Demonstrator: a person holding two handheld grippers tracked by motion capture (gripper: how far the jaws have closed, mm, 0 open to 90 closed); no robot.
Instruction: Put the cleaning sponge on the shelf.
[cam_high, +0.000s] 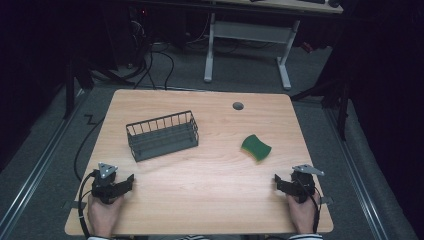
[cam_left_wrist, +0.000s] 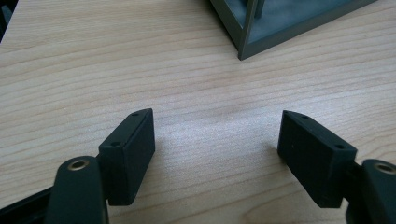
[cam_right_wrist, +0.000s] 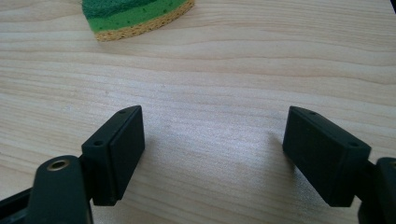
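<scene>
A dark grey wire basket (cam_high: 162, 135) stands left of the table's middle; one corner of the basket (cam_left_wrist: 261, 32) reaches into the top of the left gripper view. A green sponge (cam_high: 256, 147) with a yellow underside lies right of centre, and the sponge (cam_right_wrist: 137, 14) sits just beyond my right jaws. My left gripper (cam_high: 127, 181) rests at the front left, open, nothing between its jaws (cam_left_wrist: 215, 140). My right gripper (cam_high: 278, 181) rests at the front right, open and empty (cam_right_wrist: 212, 135).
The wooden table (cam_high: 210, 170) has a round grey cable hole (cam_high: 238, 106) near its far edge. Beyond it stand a white desk frame (cam_high: 247, 45) and cables on the dark floor. Bare wood lies between the two grippers.
</scene>
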